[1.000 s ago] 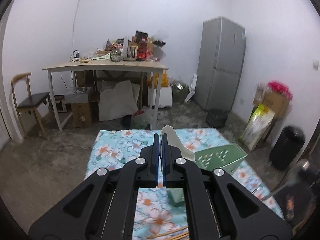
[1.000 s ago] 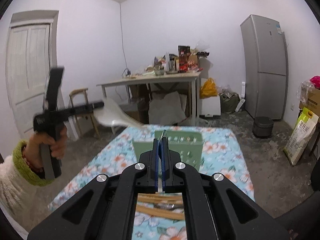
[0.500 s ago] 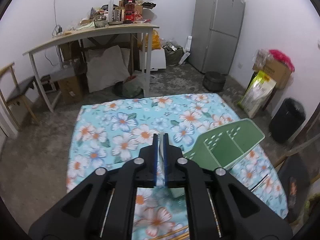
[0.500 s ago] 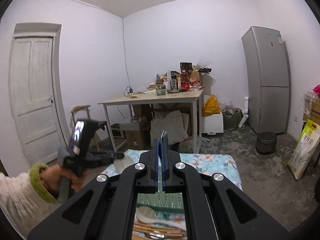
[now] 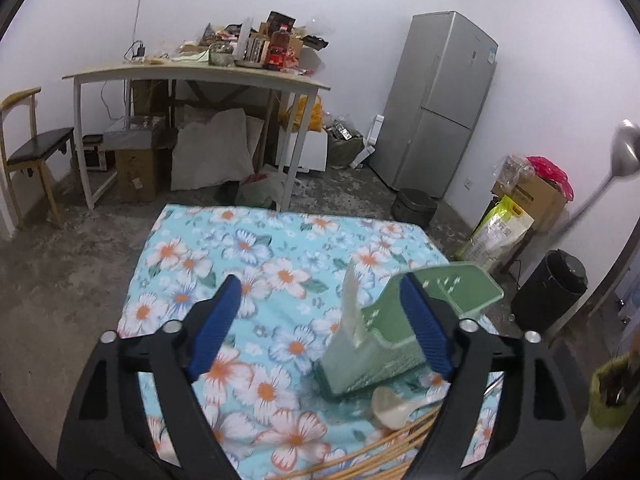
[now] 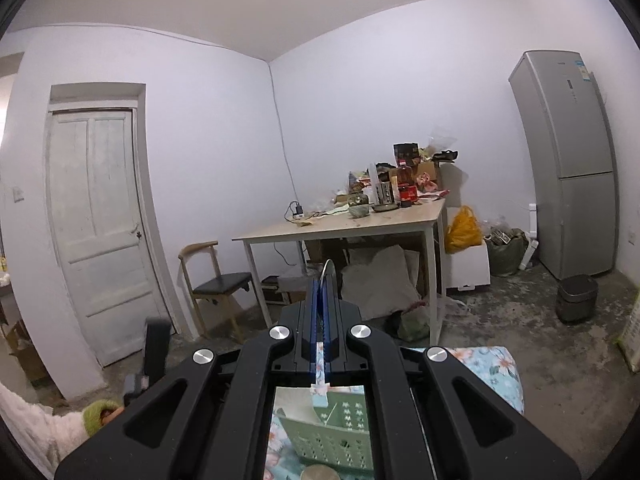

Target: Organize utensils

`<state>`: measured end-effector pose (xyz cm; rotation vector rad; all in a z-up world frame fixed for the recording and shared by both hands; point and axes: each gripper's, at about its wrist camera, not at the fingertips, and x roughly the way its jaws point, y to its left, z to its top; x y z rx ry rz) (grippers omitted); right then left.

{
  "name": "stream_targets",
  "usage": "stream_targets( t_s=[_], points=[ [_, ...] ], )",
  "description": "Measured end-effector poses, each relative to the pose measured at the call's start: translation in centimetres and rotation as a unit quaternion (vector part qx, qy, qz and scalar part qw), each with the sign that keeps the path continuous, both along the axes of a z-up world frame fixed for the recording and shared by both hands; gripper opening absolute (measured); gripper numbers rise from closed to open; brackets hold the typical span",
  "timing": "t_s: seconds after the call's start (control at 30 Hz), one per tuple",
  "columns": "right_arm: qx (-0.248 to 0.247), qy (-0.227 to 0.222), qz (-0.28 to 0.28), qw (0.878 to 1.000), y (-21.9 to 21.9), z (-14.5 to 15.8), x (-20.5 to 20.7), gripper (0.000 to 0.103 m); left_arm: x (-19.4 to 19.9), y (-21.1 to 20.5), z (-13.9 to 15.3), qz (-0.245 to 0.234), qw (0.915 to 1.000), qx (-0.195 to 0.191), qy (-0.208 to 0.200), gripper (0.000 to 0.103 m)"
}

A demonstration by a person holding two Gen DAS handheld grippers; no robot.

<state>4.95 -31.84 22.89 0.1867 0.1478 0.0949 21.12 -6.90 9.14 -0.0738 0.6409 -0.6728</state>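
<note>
— Two grippers: how do they stand?
— The left gripper (image 5: pixel 320 304) is spread wide above the flowered cloth (image 5: pixel 256 256), holding nothing. The right gripper (image 6: pixel 323 280) is pressed together on the thin handle of a metal spoon (image 5: pixel 622 152), raised high.
— Where's the organizer?
— The green basket (image 5: pixel 384 344) sits on the cloth, a white utensil (image 5: pixel 352 308) standing upright in it. Just beside it lie a white ceramic spoon (image 5: pixel 392 404) and wooden chopsticks (image 5: pixel 360 456).
</note>
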Motion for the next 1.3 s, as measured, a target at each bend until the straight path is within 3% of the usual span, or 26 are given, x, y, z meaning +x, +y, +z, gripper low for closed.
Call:
stream_targets(
  t_s=[0.33,0.5,0.7,0.77,0.9,1.13,1.3],
  points=[
    [0.005,0.059,-0.004,0.998,-1.5,-4.1,5.3,0.002,-1.6,1.8,-6.1,-0.005,0.9972,0.018,0.072,0.084],
    [0.012,0.091,-0.005,0.996,-2.8,-8.4,7.8,0.003,-2.7,1.7,-7.6,-0.015,0.9970,0.036,0.067,0.084],
    [-0.004,0.163,-0.025,0.986,-3.1,-13.0,9.7,0.005,-3.6,0.7,-8.1,-0.050,0.9947,0.069,0.058,0.089],
    [-0.011,0.164,-0.028,0.986,-2.8,-13.2,9.4,0.006,-4.1,0.3,-8.2,-0.057,0.9938,0.083,0.048,0.090],
    [-0.015,0.147,-0.044,0.988,-2.7,-12.3,7.8,0.028,-4.6,0.2,-8.7,-0.063,0.9929,0.078,0.064,0.093],
    [0.002,0.115,-0.068,0.991,-2.2,-10.7,3.3,0.039,-5.7,0.5,-9.5,-0.068,0.9916,0.051,0.098,0.095],
    [0.007,0.127,-0.078,0.989,-1.4,-11.2,0.6,0.043,-6.4,0.7,-9.8,-0.095,0.9892,0.029,0.108,0.095]
  ],
)
